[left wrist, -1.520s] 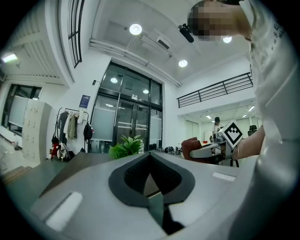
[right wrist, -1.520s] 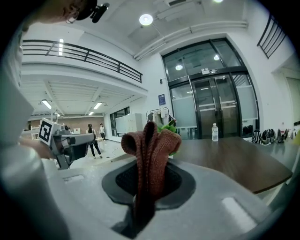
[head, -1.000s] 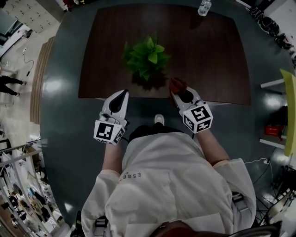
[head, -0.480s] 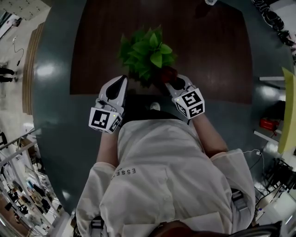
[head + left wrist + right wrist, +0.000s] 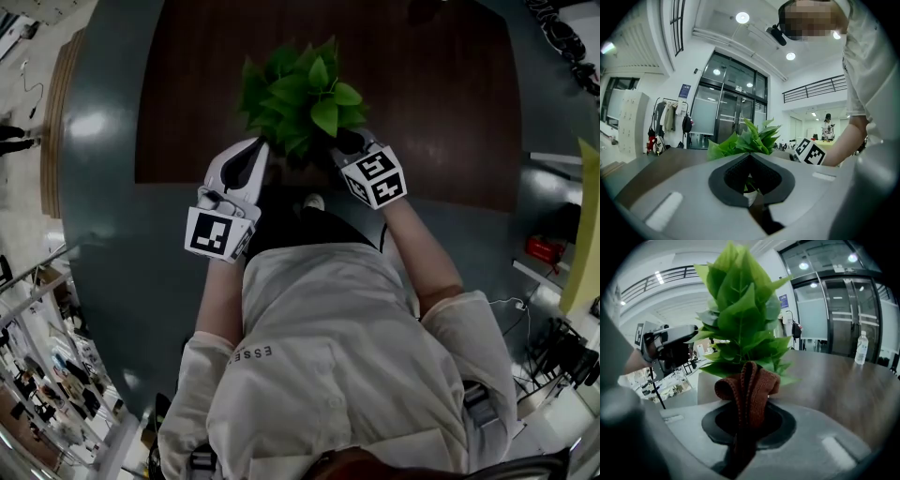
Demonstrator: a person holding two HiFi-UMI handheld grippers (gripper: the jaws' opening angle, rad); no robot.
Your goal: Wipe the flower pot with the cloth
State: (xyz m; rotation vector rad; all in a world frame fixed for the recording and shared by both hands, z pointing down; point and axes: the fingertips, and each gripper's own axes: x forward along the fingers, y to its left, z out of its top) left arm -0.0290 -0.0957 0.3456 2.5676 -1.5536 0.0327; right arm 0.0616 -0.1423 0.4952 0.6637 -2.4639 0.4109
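R gripper (image 5: pixel 749 432) is clamped on the cloth (image 5: pixel 749 383). The cloth is rust-brown and bunched in folds, and it pokes out past the jaw tips. Just behind it I see the pot (image 5: pixel 708 389), a pale wall low down, w/ the plant (image 5: pixel 740 305) rising over it. Can't tell if the cloth touches the pot. From the head view this gripper sits at the plant's right side, angled down, tips under the leaves.

L gripper (image 5: pixel 752 208) has its jaws together w/ nothing in them. Thru the notch in its pads I get a sliver of white pot, green leaves above. In the head view it lies level at the plant's left, just beside the leaves.

So the pot is betw. the two grippers, near the front edge of the table (image 5: pixel 431 103), which is dark wood. From above the leaves hide the pot. A bottle (image 5: pixel 861 348) stands far back on the table, well apart from the plant.
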